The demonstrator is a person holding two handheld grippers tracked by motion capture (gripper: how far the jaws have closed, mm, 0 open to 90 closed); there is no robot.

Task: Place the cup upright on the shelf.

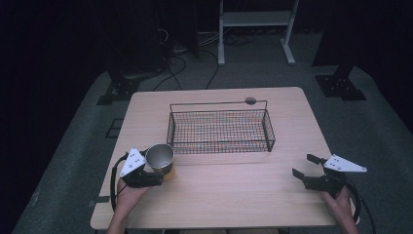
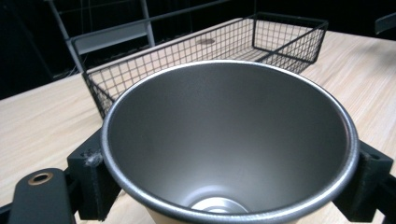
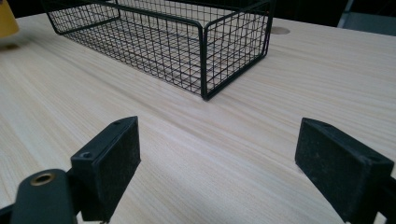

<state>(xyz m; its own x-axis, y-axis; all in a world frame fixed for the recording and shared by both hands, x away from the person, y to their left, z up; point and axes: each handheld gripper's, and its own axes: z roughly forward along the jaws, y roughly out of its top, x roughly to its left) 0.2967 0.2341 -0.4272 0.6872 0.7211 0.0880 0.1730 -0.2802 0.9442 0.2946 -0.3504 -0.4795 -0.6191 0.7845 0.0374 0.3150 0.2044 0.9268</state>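
A steel cup [image 1: 159, 156] with a yellow outside sits between the jaws of my left gripper [image 1: 160, 171] near the table's front left. In the left gripper view the cup [image 2: 224, 135] is empty, and a black pad [image 2: 93, 184] presses on each side of it below the rim. I cannot tell whether its base rests on the table. My right gripper [image 1: 303, 165] is at the front right, open and holding nothing. In the right gripper view its jaws [image 3: 219, 158] stand wide apart over bare wood, and the cup's yellow side [image 3: 7, 18] shows at the far left.
A black wire basket [image 1: 221, 146] stands empty at the table's middle, just behind and right of the cup; its mesh wall [image 2: 187, 46] and near corner [image 3: 204, 60] are close to both grippers. Beyond the light wooden table [image 1: 234, 190] are a floor with cables and a white stand.
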